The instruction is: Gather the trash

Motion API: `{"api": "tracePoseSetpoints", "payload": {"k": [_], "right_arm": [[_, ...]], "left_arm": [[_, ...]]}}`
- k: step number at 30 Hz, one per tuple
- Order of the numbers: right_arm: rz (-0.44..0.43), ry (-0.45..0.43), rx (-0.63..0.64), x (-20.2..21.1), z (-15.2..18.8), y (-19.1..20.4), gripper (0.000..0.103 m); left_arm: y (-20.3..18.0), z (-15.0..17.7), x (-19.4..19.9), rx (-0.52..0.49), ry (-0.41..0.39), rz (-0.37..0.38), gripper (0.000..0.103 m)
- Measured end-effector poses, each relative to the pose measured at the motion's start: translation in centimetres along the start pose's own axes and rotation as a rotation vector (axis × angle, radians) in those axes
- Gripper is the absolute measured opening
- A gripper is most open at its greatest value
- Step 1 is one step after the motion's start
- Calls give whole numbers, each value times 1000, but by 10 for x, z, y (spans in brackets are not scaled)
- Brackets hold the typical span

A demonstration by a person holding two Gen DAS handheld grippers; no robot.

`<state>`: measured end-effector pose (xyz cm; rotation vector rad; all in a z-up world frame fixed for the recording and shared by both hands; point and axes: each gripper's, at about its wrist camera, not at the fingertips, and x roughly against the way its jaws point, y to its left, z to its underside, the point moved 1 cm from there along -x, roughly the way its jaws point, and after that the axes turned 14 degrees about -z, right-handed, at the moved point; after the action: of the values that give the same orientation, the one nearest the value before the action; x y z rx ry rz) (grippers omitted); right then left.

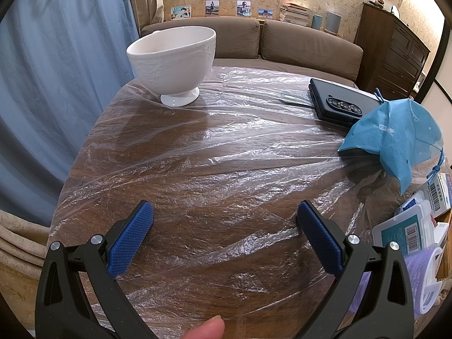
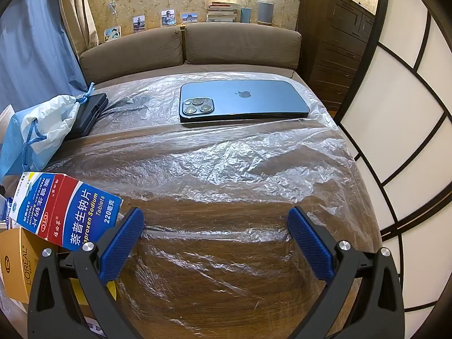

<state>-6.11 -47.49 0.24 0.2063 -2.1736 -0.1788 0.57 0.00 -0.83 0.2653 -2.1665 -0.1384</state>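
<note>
Trash is seen as a thin, crinkly plastic sheet (image 1: 226,152) spread over the brown wooden table (image 2: 226,310). Most of the tabletop is covered by it in both views. In the left wrist view, a white bowl (image 1: 175,62) is set on the sheet at the far side, and a dark phone (image 1: 339,101) is laid at the right with a blue cloth bag (image 1: 395,138) partly on top of it. In the right wrist view, a blue phone (image 2: 243,100) is laid face down on the sheet, and a medicine box (image 2: 67,209) is seen at the left edge. The left gripper (image 1: 224,212) is held wide open above the sheet, with nothing gripped. The right gripper (image 2: 216,217) is also spread wide, and nothing is held by it. A fingertip (image 1: 206,327) is seen at the bottom of the left wrist view.
</note>
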Motion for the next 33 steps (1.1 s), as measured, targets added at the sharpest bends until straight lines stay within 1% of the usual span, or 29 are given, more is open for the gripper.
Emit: {"api": "tracePoseSetpoints", "payload": {"k": [33], "right_arm": [[-1,-1,1,-2,2,-4,99]], "left_arm": [[0,0,0,0,0,0,102]]}}
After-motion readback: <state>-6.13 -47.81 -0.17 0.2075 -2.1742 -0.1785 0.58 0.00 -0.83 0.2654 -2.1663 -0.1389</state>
